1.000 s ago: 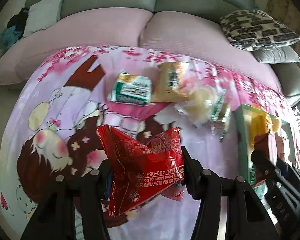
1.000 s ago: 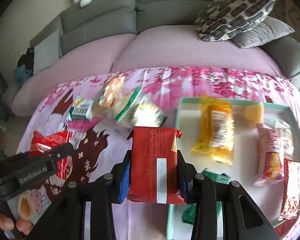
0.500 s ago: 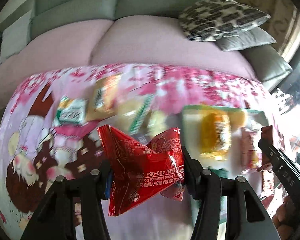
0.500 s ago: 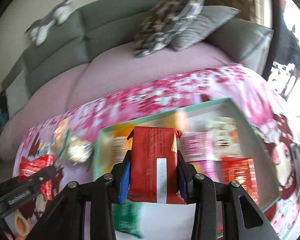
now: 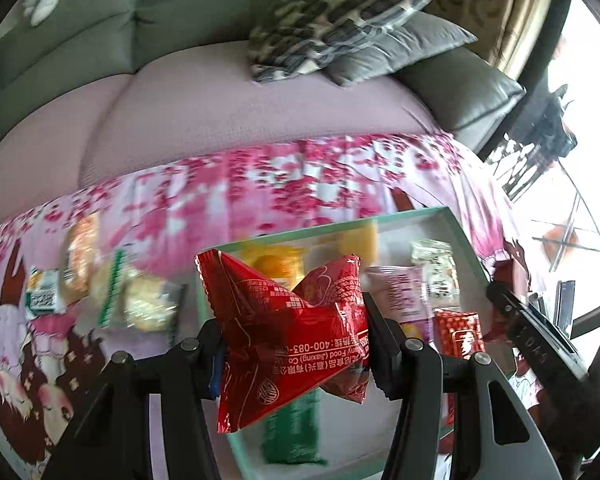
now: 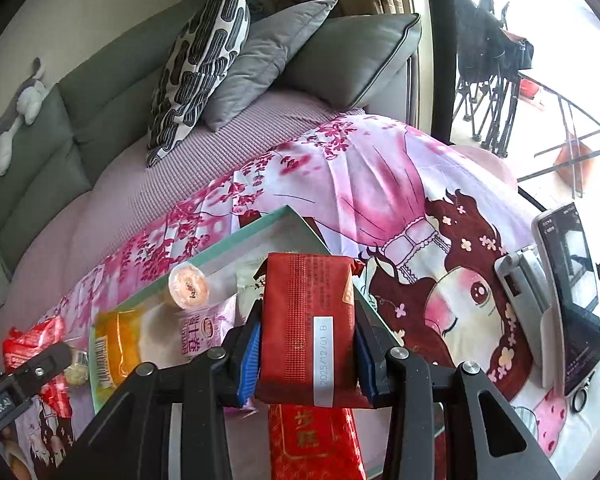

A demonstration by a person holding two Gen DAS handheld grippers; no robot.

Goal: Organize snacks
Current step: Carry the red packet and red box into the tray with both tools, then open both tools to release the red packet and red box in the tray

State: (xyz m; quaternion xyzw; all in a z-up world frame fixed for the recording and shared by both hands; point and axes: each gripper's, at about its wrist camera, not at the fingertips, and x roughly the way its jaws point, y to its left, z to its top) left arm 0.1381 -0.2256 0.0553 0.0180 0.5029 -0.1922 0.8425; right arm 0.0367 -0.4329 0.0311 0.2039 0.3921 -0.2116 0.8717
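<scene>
I see the tray (image 5: 456, 236) on the cloth (image 5: 300, 176), several snack packets (image 5: 396, 292) inside it; loose packets (image 5: 140, 300) lie left of it, the sofa (image 5: 236, 112) behind.

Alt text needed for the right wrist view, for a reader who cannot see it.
The right gripper is shut on a red snack packet, held above a green-rimmed tray of snacks on a pink cartoon-print cloth. A phone on a stand is at right, and a sofa with cushions lies behind.
</scene>
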